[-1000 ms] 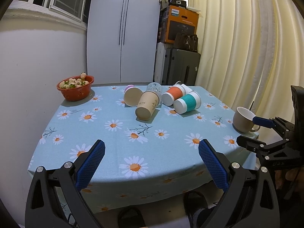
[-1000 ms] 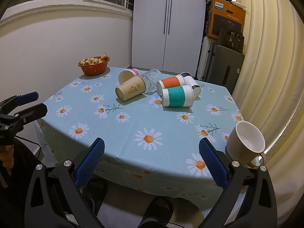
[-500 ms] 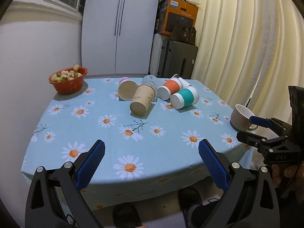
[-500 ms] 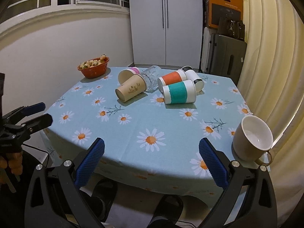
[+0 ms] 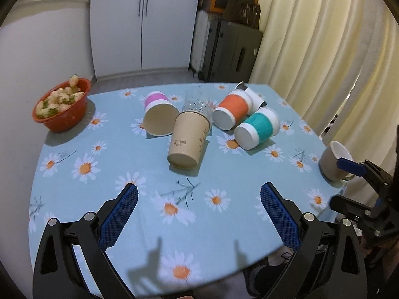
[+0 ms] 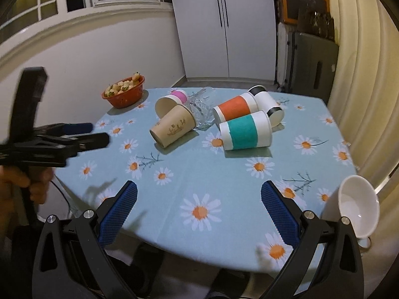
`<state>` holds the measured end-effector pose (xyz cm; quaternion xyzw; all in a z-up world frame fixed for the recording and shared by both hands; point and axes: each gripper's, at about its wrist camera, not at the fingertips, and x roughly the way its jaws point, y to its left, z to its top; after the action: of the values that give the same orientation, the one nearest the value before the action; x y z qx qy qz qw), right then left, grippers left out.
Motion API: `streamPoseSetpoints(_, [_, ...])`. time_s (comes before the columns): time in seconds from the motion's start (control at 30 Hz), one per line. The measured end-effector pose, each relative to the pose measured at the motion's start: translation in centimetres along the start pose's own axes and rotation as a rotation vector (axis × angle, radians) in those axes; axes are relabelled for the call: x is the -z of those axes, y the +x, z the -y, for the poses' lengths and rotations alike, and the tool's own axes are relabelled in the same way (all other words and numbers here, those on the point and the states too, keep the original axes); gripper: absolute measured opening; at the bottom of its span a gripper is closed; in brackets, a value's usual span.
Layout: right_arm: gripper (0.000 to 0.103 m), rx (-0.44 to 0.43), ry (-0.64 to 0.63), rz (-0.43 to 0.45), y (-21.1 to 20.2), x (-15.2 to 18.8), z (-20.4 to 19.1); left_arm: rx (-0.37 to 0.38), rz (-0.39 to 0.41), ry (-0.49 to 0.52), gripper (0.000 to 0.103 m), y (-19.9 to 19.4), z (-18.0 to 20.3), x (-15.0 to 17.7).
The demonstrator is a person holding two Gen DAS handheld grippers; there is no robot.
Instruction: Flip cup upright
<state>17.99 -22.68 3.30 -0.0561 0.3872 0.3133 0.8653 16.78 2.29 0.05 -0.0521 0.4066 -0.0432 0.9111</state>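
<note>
Both wrist cameras are looking forward and down from the near edge of the surface point(image 5: 74, 174), left beside right. Both are sharing the toppled cups point(image 5: 189, 137) mid-surface.

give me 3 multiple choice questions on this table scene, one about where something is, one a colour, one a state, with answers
1. Where does the red bowl of strawberries stand on the daisy-print tablecloth?
A. far left corner, by the wall
B. near right edge, by the curtain
C. in the middle of the cups

2. What colour is the band on the paper cup lying nearest the right gripper?
A. pink
B. teal
C. black

3. How are the left gripper and the right gripper?
A. both shut on cups
B. one open, one shut
C. both open and empty

Answers:
1. A, the bowl sits at the back left, apart from the cups.
2. B, the teal-banded cup lies on its side in front of the orange-banded cup.
3. C, each pair of blue pads stands wide apart with only cloth between.
</note>
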Motion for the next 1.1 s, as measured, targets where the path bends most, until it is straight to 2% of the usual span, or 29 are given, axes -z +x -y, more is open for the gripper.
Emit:
streamPoseSetpoints(0.13, [0.099, -0.079, 0.045, -0.059, 2.0, -1.4, 1.0, 0.004, -0.084, 0.018, 0.095, 4.0, -0.5, -2.2])
streamPoseSetpoints(0.27, [0.099, -0.117, 0.076, -0.115, 3.8, -2.0, 1.8, 0.008, -0.165, 0.033, 0.094, 7.8, -0.9, -4.0])
streamPoseSetpoints(0.33, [0.099, -0.12, 0.073, -0.14, 4.7, -2.2, 2.3, -0.005, -0.2, 0.051, 0.084, 9.2, -0.8, -4.9])
streamPoseSetpoints(0.63, [0.099, -0.186, 0.133, -0.181, 7.0, -3.2, 3.8, -0.052, -0.342, 0.124, 0.074, 14.8, -1.0, -7.2])
streamPoseSetpoints(0.8, [0.099, -0.209, 0.151, -0.212, 7.8, -2.7, 4.4, -0.062, -0.374, 0.162, 0.07, 15.9, -1.0, -7.4])
streamPoseSetpoints(0.9, [0.099, -0.215, 0.162, -0.23, 8.1, -2.5, 4.6, -0.065, -0.388, 0.165, 0.059, 16.6, -1.1, -7.3])
streamPoseSetpoints(1.1, [0.099, -0.217, 0.16, -0.253, 8.1, -2.0, 4.3, -0.07, -0.417, 0.181, 0.058, 17.6, -0.5, -7.0])
